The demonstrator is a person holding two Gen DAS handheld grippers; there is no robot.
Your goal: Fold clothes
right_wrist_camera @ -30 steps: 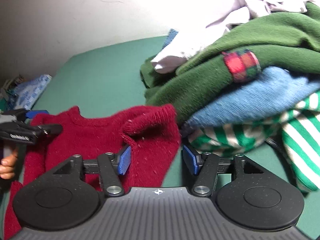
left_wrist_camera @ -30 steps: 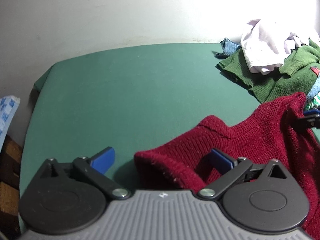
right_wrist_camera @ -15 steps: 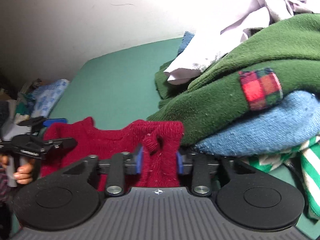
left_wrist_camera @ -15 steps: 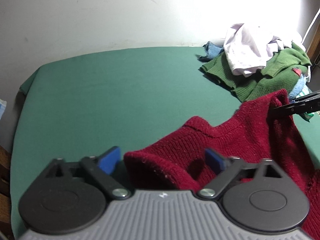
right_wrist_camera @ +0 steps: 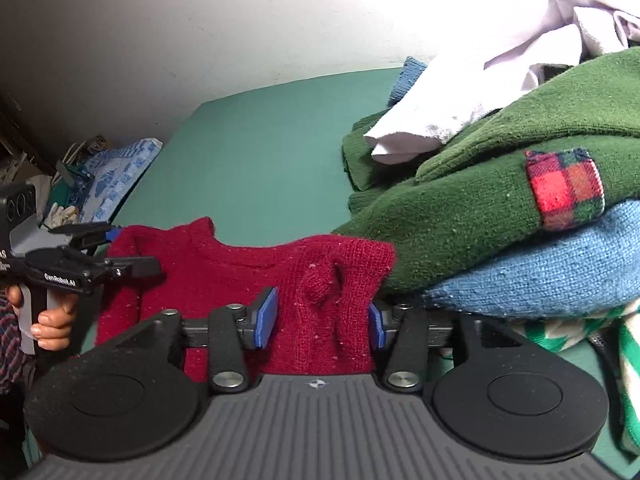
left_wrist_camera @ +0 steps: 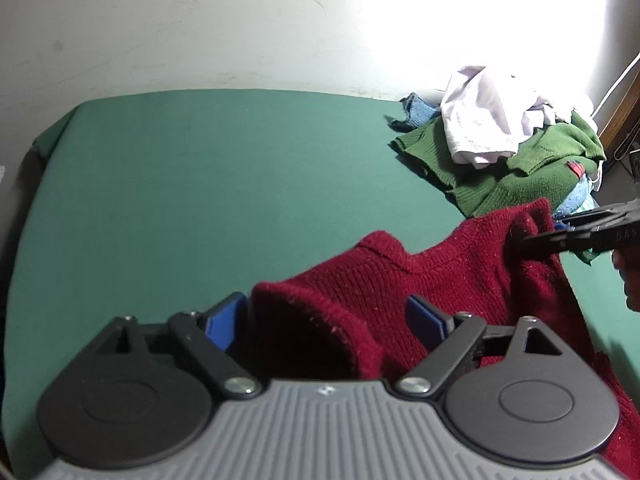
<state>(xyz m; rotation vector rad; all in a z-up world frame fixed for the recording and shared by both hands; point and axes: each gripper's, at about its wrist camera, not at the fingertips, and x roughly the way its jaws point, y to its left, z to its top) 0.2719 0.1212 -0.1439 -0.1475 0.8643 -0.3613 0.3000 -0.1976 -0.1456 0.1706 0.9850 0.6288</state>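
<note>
A dark red knitted sweater (left_wrist_camera: 460,272) (right_wrist_camera: 224,276) is stretched between my two grippers above the green tabletop (left_wrist_camera: 200,184). My left gripper (left_wrist_camera: 324,312) has one bulky shoulder fold between its blue pads, which touch the knit on both sides; its jaws are opening. The right wrist view shows this gripper (right_wrist_camera: 124,250) at the sweater's left edge, with a hand (right_wrist_camera: 52,320) on its grip. My right gripper (right_wrist_camera: 322,316) has the other shoulder filling the gap between its pads, and its jaws are opening too. From the left wrist its tips (left_wrist_camera: 544,228) meet the raised shoulder.
A heap of clothes lies at the right: a green sweater (right_wrist_camera: 480,168) with a plaid patch, a white garment (right_wrist_camera: 460,92), a blue knit (right_wrist_camera: 540,264) and a green-and-white striped piece (right_wrist_camera: 592,336). A pale wall stands behind the table. Blue-patterned cloth (right_wrist_camera: 116,172) lies off the left edge.
Both grippers closed on the sweater's shoulders half a second ago and have since widened, the right one most visibly. The sweater's top edge has risen slightly off the table.
</note>
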